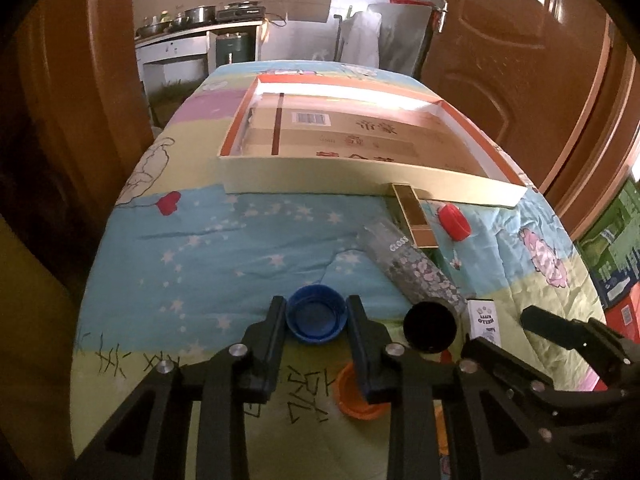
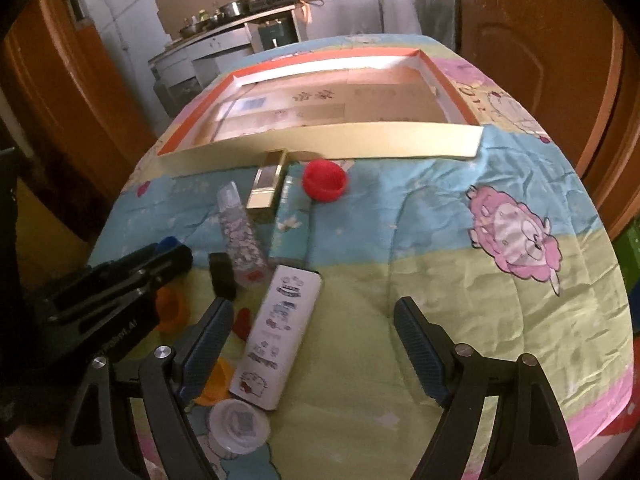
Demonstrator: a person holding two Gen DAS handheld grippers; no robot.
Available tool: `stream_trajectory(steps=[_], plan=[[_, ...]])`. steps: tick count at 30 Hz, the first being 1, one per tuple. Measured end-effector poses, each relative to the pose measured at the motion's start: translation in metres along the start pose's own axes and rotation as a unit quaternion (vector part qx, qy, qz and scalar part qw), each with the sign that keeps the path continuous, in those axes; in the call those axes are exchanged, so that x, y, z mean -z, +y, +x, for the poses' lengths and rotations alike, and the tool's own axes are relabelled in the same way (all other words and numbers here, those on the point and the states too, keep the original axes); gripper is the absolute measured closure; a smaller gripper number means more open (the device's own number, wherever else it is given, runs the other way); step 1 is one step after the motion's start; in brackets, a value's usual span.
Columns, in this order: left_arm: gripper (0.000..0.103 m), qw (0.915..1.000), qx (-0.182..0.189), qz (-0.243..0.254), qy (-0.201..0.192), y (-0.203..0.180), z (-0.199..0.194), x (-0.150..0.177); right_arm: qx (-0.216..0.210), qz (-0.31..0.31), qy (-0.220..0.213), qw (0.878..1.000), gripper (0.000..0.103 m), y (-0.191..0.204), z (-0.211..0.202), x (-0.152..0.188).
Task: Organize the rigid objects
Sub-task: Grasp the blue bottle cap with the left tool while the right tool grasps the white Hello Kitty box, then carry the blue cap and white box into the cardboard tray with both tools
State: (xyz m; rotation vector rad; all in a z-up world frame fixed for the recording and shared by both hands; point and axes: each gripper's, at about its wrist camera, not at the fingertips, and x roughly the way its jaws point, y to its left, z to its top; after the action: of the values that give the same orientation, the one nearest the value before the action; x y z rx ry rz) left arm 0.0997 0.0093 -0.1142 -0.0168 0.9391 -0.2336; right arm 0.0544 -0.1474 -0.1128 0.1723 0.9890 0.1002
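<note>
The left gripper (image 1: pixel 316 322) is clamped on the blue cap (image 1: pixel 316 319) lying on the quilt (image 1: pixel 240 248); the right gripper (image 2: pixel 314 338) gapes empty over the white tin (image 2: pixel 280 332); next, I judge, lift the cap to the tray (image 1: pixel 304 178).

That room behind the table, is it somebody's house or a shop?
Most likely somebody's house. The work surface wears a cartoon quilt, wooden doors stand open on both sides, and through them a kitchen counter holds metal pots and a stove.

brown doors (image 1: pixel 500 60) flank a kitchen counter (image 1: pixel 192 34) holding pots (image 1: pixel 200 12).
</note>
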Motion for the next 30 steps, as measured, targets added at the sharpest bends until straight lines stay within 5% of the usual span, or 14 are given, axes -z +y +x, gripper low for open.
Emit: stream_trajectory(steps=[10,30], plan=[[0.073,0.9998,0.005,-0.018,-0.001,0.007,-0.003,0.001,0.036,-0.057,-0.006,0.998,0.068,0.027,0.006,0.005],[0.073,0.9994,0.004,-0.02,-0.028,0.004,-0.029,-0.016,0.01,-0.045,-0.029,0.999,0.077,0.016,-0.019,-0.003]])
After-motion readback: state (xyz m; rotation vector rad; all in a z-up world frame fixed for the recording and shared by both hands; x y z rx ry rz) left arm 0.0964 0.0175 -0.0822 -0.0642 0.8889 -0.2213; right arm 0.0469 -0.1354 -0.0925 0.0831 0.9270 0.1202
